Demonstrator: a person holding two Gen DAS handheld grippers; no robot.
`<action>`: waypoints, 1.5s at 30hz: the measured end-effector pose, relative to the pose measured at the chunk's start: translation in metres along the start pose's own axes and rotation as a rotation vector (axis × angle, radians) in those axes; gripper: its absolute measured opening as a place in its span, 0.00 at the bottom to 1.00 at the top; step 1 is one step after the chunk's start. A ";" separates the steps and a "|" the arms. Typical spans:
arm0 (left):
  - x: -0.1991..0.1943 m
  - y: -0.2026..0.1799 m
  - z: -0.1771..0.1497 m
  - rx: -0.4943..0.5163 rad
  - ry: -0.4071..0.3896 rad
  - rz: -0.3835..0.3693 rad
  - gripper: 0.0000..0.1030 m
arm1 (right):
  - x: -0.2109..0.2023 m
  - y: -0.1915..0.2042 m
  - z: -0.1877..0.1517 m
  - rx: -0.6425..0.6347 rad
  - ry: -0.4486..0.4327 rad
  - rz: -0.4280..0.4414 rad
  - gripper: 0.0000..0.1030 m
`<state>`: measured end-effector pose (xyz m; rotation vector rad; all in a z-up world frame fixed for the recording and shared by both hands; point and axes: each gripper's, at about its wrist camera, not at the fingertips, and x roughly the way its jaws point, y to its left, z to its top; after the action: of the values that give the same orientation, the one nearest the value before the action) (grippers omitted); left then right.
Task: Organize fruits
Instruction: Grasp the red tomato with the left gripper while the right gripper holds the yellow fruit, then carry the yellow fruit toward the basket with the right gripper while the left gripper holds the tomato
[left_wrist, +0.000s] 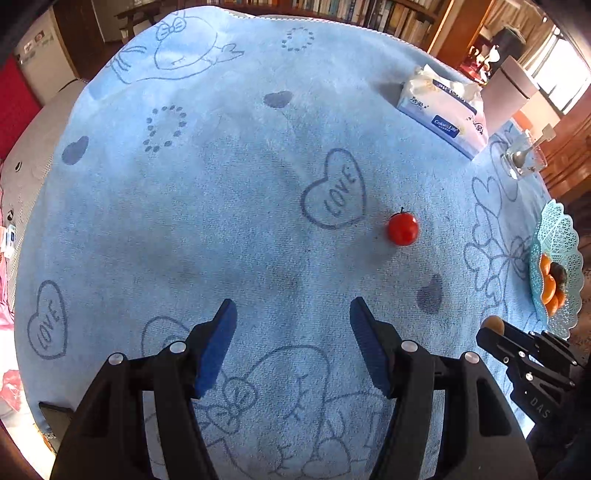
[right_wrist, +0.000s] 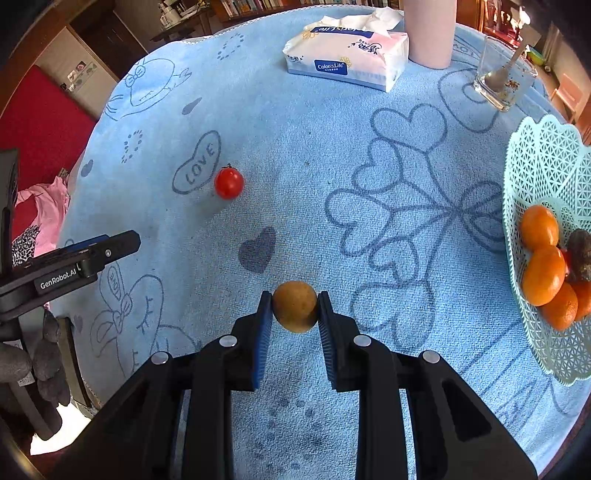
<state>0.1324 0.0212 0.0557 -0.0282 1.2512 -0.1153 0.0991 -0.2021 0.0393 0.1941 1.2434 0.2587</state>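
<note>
My right gripper (right_wrist: 294, 306) is shut on a small round brown fruit (right_wrist: 295, 305), held just above the blue cloth; it also shows in the left wrist view (left_wrist: 493, 325). A red cherry tomato (right_wrist: 229, 182) lies on the cloth to the front left, and it shows in the left wrist view (left_wrist: 403, 229). A light green lattice basket (right_wrist: 543, 155) at the right holds several oranges (right_wrist: 543, 275) and a dark fruit (right_wrist: 580, 251). My left gripper (left_wrist: 293, 317) is open and empty, well short of the tomato.
A tissue pack (right_wrist: 347, 55), a pink cup (right_wrist: 430, 33) and a glass with a spoon (right_wrist: 498, 79) stand at the far side of the table. The table's edge drops off at the left, with a red wall and pink cloth beyond.
</note>
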 end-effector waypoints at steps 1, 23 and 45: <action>0.002 -0.007 0.003 0.013 0.000 -0.006 0.62 | -0.002 -0.003 -0.004 0.006 0.003 0.000 0.25; 0.051 -0.085 0.053 0.169 0.028 -0.079 0.49 | -0.018 -0.013 -0.045 0.024 0.042 -0.003 0.25; 0.010 -0.061 0.003 0.139 0.026 -0.071 0.27 | -0.030 -0.009 -0.042 -0.004 0.026 0.032 0.25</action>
<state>0.1334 -0.0401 0.0525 0.0493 1.2658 -0.2644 0.0512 -0.2194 0.0514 0.2074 1.2666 0.2925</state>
